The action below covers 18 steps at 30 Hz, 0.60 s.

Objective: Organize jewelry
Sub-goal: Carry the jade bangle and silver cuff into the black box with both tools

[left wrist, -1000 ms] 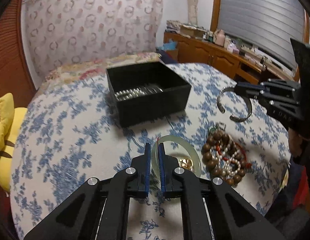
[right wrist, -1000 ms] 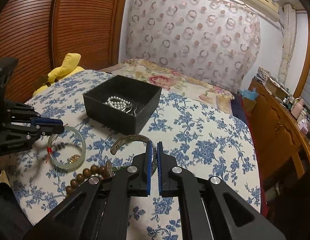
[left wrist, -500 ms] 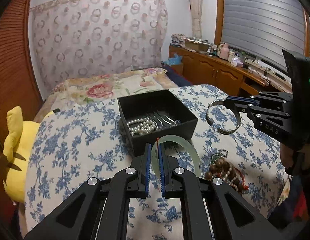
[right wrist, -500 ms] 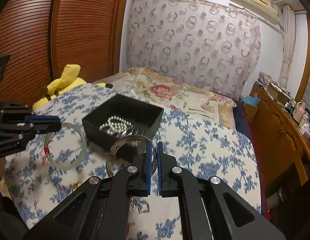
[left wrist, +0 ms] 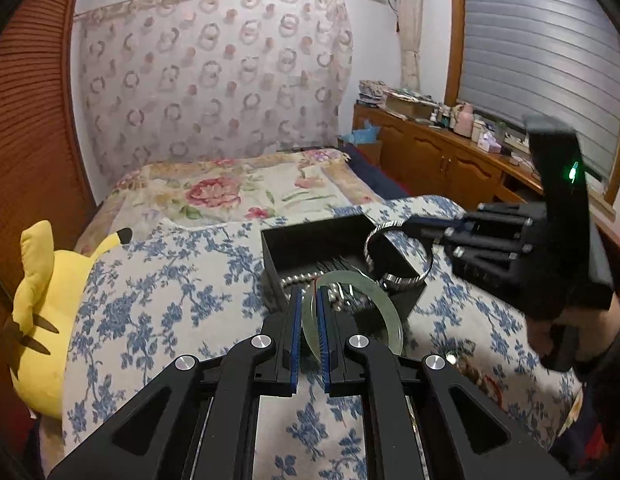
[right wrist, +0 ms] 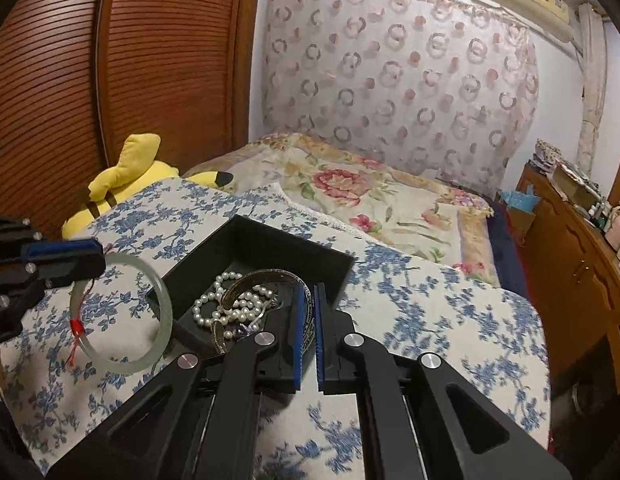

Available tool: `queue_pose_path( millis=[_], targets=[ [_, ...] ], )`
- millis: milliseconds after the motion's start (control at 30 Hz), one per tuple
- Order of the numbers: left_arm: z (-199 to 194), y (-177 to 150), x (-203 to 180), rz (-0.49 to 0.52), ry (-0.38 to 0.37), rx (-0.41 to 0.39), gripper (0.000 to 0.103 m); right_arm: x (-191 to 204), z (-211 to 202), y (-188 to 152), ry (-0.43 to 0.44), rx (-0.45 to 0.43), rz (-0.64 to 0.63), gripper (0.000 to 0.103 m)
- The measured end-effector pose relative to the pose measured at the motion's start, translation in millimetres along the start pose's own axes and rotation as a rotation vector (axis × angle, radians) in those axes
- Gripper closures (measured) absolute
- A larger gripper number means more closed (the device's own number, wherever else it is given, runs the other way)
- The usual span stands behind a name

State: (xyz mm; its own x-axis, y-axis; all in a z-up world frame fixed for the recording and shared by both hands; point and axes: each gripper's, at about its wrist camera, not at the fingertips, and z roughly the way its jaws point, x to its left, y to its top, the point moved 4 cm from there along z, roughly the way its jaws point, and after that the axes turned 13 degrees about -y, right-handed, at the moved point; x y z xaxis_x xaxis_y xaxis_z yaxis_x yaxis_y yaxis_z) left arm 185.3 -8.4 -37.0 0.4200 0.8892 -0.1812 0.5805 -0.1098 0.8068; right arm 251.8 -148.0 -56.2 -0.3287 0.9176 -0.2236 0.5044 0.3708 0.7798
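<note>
Two grippers hover by a black box (right wrist: 265, 252) on a blue-floral cloth (right wrist: 430, 312). Left gripper (left wrist: 309, 300) is clamped on a pale jade bangle (left wrist: 384, 308); right gripper (right wrist: 308, 300) pinches a silver cuff bracelet (right wrist: 265, 278) over it. Only the right wrist view shows pearls (right wrist: 213, 304) inside and the bangle's red thread (right wrist: 74, 326).

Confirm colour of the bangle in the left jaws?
Pale translucent green bangle, red thread tied on; clearest in the right wrist view.
</note>
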Motion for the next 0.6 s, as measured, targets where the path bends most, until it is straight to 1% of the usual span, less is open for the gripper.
queue_pose_path(
  millis=[267,400,500,533,600],
  targets=[
    [8.4,9.2,14.9,-0.030,0.023,-0.005,0.096,16.8,26.9,-1.6,0.016,0.047,-0.026,0.097],
    [12.7,8.6,20.1,-0.041,0.026,0.002,0.096,16.2,38.9,-7.4,0.035,0.074,-0.011,0.096],
    [17.7,8.8,22.9,-0.051,0.026,0.008,0.096,12.5,42.0,-8.0,0.046,0.077,0.006,0.095],
    [19.0,9.4,23.5,-0.054,0.025,0.009,0.096,10.0,41.7,-7.6,0.047,0.075,0.017,0.088],
    [22.3,11.6,24.0,-0.057,0.023,0.010,0.096,3.7,39.1,-6.3,0.058,0.068,0.041,0.082]
  ],
)
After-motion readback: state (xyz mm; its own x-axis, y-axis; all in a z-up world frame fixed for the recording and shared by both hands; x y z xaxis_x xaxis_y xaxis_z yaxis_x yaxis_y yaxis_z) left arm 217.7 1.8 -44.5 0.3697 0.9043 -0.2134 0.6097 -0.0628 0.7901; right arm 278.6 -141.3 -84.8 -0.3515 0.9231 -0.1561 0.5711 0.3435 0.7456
